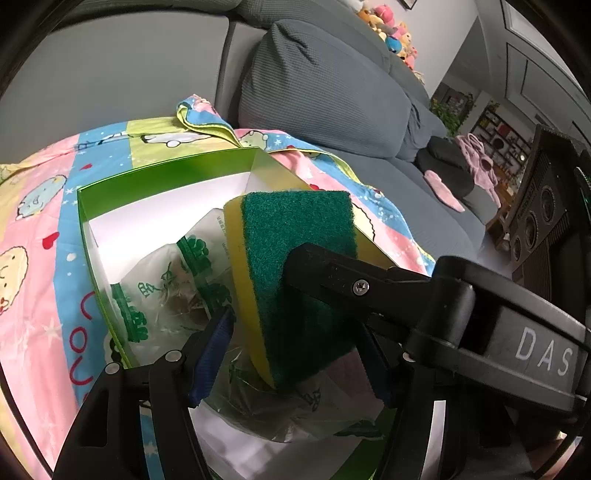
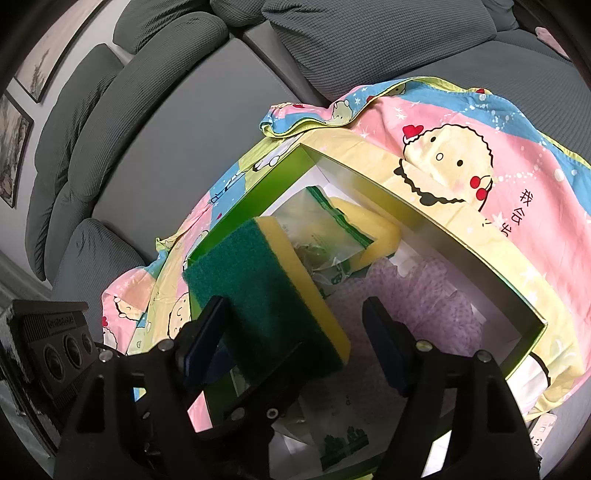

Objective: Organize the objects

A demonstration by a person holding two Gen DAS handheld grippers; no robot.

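A green-and-yellow scrub sponge [image 1: 295, 266] hangs over an open green box [image 1: 166, 166] lined white. In the left wrist view a black gripper finger [image 1: 332, 277] from the right side presses on the sponge's green face; my left gripper [image 1: 299, 354] stands open around its lower end. In the right wrist view the same sponge [image 2: 266, 291] sits by my left finger [image 2: 207, 332], with my right gripper [image 2: 295, 339] open and the other gripper's black finger under the sponge. The box [image 2: 424, 206] holds a clear bag with green print [image 2: 325, 236], a second yellow sponge [image 2: 373, 225] and pink dotted cloth [image 2: 424, 295].
The box rests on a pink, blue and yellow cartoon blanket [image 1: 48, 221] spread on a grey sofa [image 1: 332, 92]. A black speaker [image 2: 55, 343] stands at the left in the right wrist view. Plush toys [image 1: 391, 26] line the sofa back.
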